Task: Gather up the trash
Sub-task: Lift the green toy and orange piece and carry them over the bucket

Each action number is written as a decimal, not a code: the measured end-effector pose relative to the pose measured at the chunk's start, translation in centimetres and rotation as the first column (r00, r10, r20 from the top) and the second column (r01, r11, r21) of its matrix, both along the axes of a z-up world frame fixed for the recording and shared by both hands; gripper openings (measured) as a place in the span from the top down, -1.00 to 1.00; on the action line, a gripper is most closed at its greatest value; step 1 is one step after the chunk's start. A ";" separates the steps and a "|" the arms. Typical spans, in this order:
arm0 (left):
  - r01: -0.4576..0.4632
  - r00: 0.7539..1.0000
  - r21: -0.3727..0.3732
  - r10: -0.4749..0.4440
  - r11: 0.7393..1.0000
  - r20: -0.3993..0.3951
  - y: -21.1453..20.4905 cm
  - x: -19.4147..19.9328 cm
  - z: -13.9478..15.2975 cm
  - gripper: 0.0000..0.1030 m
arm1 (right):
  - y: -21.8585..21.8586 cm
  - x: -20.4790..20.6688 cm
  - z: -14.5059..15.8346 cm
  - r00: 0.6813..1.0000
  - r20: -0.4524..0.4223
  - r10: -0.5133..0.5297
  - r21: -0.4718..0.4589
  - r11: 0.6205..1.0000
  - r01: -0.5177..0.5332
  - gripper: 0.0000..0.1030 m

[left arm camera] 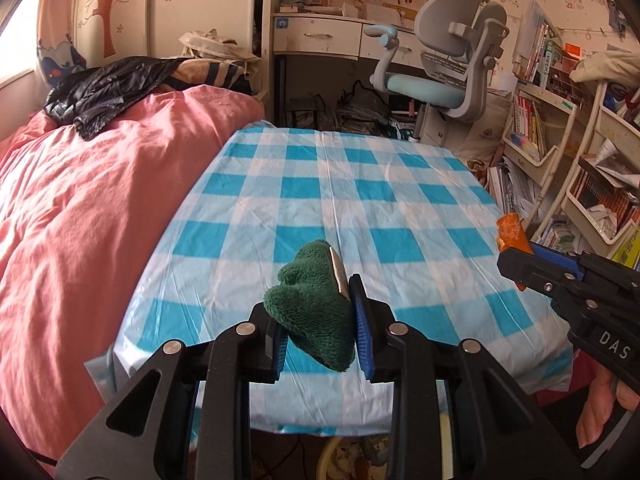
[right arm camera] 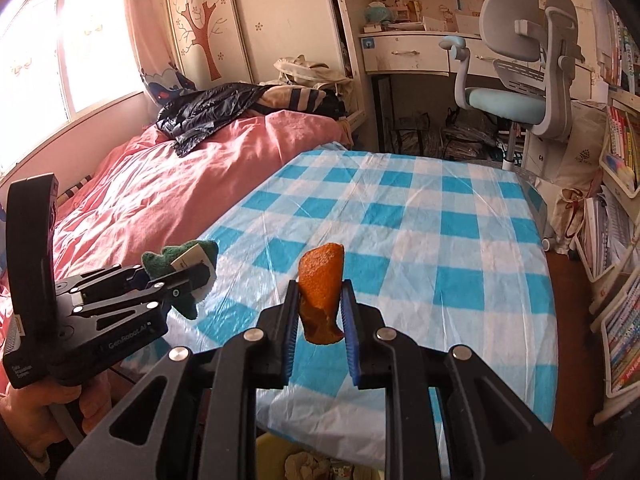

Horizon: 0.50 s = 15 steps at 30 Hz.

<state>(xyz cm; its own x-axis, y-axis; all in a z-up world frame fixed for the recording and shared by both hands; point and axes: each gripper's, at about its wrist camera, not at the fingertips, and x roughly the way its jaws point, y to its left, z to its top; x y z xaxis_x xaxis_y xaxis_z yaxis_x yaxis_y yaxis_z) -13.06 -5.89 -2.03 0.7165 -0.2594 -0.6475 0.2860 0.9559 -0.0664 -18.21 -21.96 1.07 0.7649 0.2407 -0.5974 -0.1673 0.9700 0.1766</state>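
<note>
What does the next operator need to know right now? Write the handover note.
Left hand-held gripper: shut on the green fuzzy cloth, lifted above the table.
Right hand-held gripper: shut on the orange peel, also lifted.
Checked tablecloth: no other trash visible on it.
A bin with scraps shows below the table's near edge.
Done: both pieces picked up.
Left: drop both, probably into that bin.
</note>
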 end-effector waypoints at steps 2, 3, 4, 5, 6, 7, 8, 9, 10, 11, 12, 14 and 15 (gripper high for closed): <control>0.009 1.000 0.002 -0.009 1.000 -0.007 -0.2 -0.8 -0.3 0.48 | 0.2 -0.6 -0.2 1.000 -0.005 -0.001 -0.009 1.000 0.001 0.59; 0.014 1.000 0.002 -0.014 1.000 -0.011 -0.2 -1.2 -0.5 0.48 | 0.4 -0.9 -0.4 1.000 -0.008 0.000 -0.013 1.000 0.000 0.59; 0.019 1.000 0.002 -0.019 1.000 -0.016 -0.3 -1.6 -0.7 0.48 | 0.5 -1.3 -0.5 1.000 -0.010 0.001 -0.015 1.000 -0.001 0.59; 0.025 0.999 0.004 -0.025 1.000 -0.020 -0.4 -2.0 -0.8 0.48 | 0.6 -1.6 -0.6 1.000 -0.012 0.002 -0.015 1.000 -0.003 0.59; 0.032 0.999 0.008 -0.031 0.999 -0.023 -0.5 -2.4 -1.0 0.48 | 0.8 -2.0 -0.8 1.000 -0.018 0.005 -0.016 1.000 -0.005 0.59; 0.039 0.999 0.011 -0.039 0.999 -0.026 -0.7 -2.9 -1.1 0.48 | 0.9 -2.3 -1.0 1.000 -0.022 0.007 -0.017 1.000 -0.008 0.59; 0.045 0.999 0.013 -0.044 0.999 -0.029 -0.8 -3.3 -1.2 0.48 | 1.1 -2.6 -1.2 1.000 -0.027 0.010 -0.020 1.000 -0.011 0.59; 0.050 0.998 0.016 -0.049 0.999 -0.031 -0.9 -3.6 -1.3 0.48 | 1.2 -2.8 -1.3 0.999 -0.031 0.012 -0.024 1.000 -0.012 0.59; 0.056 0.998 0.021 -0.055 0.998 -0.032 -0.9 -4.1 -1.5 0.48 | 1.4 -3.2 -1.5 0.999 -0.035 0.014 -0.030 0.999 -0.015 0.59; 0.059 0.998 0.024 -0.059 0.998 -0.032 -1.0 -4.4 -1.5 0.48 | 1.5 -3.5 -1.7 0.999 -0.039 0.016 -0.035 0.999 -0.018 0.59; 0.062 0.998 0.027 -0.061 0.998 -0.033 -1.0 -4.7 -1.6 0.48 | 1.6 -3.7 -1.8 0.999 -0.042 0.017 -0.038 0.999 -0.019 0.59; 0.065 0.997 0.030 -0.064 0.997 -0.034 -1.1 -5.3 -1.7 0.48 | 1.6 -4.3 -2.0 0.999 -0.049 0.017 -0.039 0.999 -0.019 0.58; 0.065 0.997 0.031 -0.064 0.997 -0.034 -1.1 -5.5 -1.7 0.48 | 1.6 -4.7 -2.1 0.999 -0.053 0.015 -0.039 0.999 -0.017 0.58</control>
<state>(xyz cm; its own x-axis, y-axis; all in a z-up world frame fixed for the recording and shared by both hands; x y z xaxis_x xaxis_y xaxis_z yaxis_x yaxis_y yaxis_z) -18.53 -6.94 -3.76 0.6773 -0.2829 -0.6791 0.3454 0.9373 -0.0460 -22.88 -20.38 -1.08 0.7286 0.2283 -0.6458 -0.1746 0.9736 0.1471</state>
